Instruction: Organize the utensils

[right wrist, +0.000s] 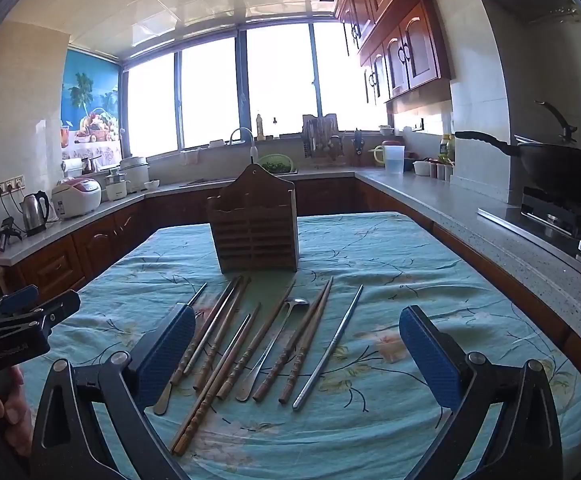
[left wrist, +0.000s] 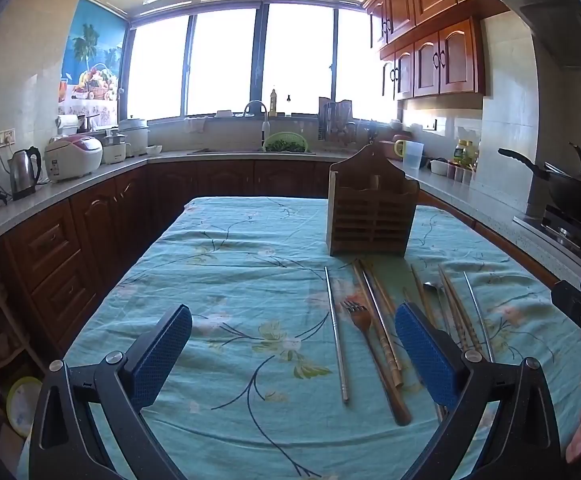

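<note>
A wooden slatted utensil holder [left wrist: 371, 210] [right wrist: 255, 229] stands upright on the table with the teal floral cloth [left wrist: 250, 280] [right wrist: 390, 264]. In front of it lie several wooden chopsticks [right wrist: 286, 348] [left wrist: 382, 336], metal chopsticks [left wrist: 336, 332] [right wrist: 328, 346], a fork [left wrist: 360, 320] and a spoon [right wrist: 274, 344] [left wrist: 434, 288]. My left gripper [left wrist: 292, 354] is open and empty above the cloth, left of most utensils. My right gripper [right wrist: 296, 356] is open and empty, hovering over the near ends of the utensils. Each gripper shows at the other view's edge.
Kitchen counters [left wrist: 90, 176] [right wrist: 470, 208] run around the table with a kettle [left wrist: 24, 172], a rice cooker [left wrist: 73, 156], a sink [left wrist: 258, 148] and a wok on a stove [right wrist: 562, 172]. Wooden cabinets hang at the upper right.
</note>
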Demonstrator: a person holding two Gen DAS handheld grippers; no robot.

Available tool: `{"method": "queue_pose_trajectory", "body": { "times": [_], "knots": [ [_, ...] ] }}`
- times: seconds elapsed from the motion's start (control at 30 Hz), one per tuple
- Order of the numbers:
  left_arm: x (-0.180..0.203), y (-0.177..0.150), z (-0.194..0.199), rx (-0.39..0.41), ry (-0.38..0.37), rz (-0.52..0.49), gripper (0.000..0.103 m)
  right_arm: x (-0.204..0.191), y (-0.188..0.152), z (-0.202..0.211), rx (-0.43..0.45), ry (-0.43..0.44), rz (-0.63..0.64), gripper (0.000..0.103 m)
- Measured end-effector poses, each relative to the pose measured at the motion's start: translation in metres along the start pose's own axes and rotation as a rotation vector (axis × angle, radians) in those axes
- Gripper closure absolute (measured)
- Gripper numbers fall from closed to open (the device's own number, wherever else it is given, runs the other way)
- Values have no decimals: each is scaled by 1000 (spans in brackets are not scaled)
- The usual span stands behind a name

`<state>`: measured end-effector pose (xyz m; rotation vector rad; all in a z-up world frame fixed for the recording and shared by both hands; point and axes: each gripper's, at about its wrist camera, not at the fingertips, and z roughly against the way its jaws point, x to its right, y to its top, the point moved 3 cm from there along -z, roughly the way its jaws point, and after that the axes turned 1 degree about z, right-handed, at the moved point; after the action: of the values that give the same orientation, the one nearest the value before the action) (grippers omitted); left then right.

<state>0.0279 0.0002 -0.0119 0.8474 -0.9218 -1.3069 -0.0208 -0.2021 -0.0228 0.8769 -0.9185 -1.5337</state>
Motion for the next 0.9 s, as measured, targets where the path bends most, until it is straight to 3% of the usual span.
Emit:
{"method": "queue_pose_trajectory", "body": {
  "times": [0.9],
  "knots": [
    [0, -1, 1, 4, -8, -4, 1, 0, 2, 0, -3, 9, -3, 0]
  ]
}}
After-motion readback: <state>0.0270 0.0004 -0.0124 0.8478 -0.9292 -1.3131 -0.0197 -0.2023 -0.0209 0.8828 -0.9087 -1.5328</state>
